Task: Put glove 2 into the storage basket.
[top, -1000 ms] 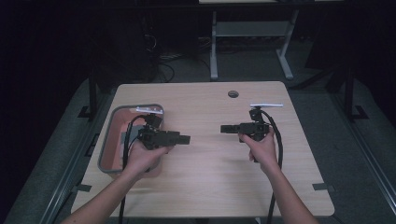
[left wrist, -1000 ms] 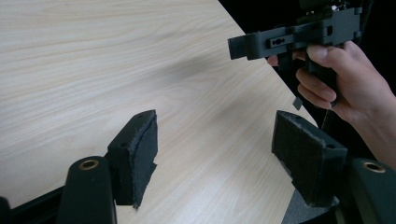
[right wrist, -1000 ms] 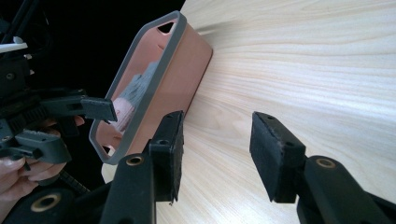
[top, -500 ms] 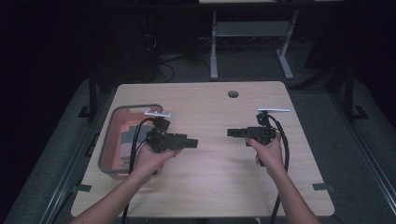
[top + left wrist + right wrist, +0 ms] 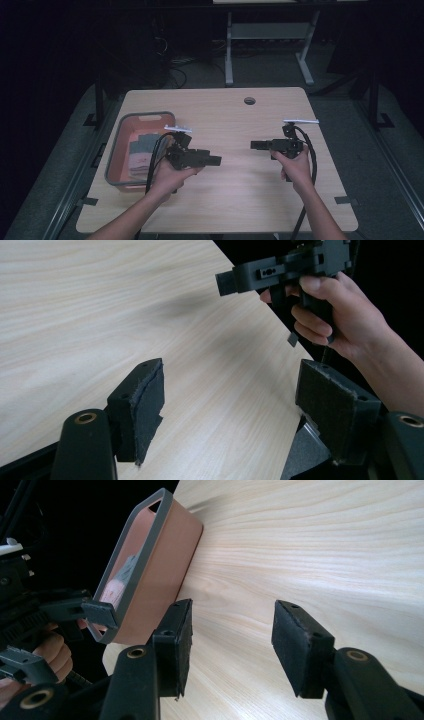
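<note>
I hold both grippers just above the wooden table [image 5: 235, 195], and they point at each other. My left gripper [image 5: 217, 160] hovers right of a pink tray with a grey rim [image 5: 114, 157]. In the left gripper view its jaws [image 5: 232, 385] stand wide open with nothing but bare tabletop between them. My right gripper [image 5: 254, 145] floats over the right half of the table. Its jaws [image 5: 232, 615] are also open and hold nothing. The tray [image 5: 150, 565] holds folded grey and pink cloths [image 5: 141, 150].
A round cable hole [image 5: 249, 100] sits near the table's far edge. Black cables trail from both grippers toward the near edge. Behind the table stands a metal table frame [image 5: 265, 35] on a dark floor. Bare tabletop lies between the two grippers.
Both grippers have drifted to the right and slightly nearer the person. The left one has moved off the tray's edge. Both jaw pairs stay open.
</note>
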### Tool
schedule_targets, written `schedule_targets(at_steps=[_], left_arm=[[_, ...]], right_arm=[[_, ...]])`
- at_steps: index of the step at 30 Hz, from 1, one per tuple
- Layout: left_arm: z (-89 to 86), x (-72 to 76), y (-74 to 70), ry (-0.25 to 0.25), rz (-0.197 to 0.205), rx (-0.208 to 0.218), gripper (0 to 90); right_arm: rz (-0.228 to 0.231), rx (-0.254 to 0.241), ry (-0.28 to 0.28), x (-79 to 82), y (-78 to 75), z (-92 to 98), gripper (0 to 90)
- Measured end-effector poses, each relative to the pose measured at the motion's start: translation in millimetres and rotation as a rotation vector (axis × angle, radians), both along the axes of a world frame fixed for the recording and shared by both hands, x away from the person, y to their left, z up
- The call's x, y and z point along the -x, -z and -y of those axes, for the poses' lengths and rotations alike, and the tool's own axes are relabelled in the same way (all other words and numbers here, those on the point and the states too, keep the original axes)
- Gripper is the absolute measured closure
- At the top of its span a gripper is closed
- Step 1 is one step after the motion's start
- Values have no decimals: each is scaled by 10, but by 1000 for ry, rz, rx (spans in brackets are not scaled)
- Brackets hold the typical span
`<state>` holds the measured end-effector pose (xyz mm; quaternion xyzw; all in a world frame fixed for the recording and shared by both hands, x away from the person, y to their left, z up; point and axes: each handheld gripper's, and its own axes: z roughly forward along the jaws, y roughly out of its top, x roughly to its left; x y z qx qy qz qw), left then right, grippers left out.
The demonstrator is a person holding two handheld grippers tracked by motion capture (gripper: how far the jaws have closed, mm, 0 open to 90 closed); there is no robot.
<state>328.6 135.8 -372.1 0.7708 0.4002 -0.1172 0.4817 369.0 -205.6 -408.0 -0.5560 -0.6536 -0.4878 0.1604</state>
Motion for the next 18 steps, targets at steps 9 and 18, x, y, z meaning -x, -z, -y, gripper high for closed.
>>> schedule_targets(at_steps=[9,18], left_arm=[[83,45,105,19,-7,18,274],[242,128,262,64,-8,15,267]], right_arm=[[-15,7,20,64,129,162,492],[-35,10,37,125,238,274,482]])
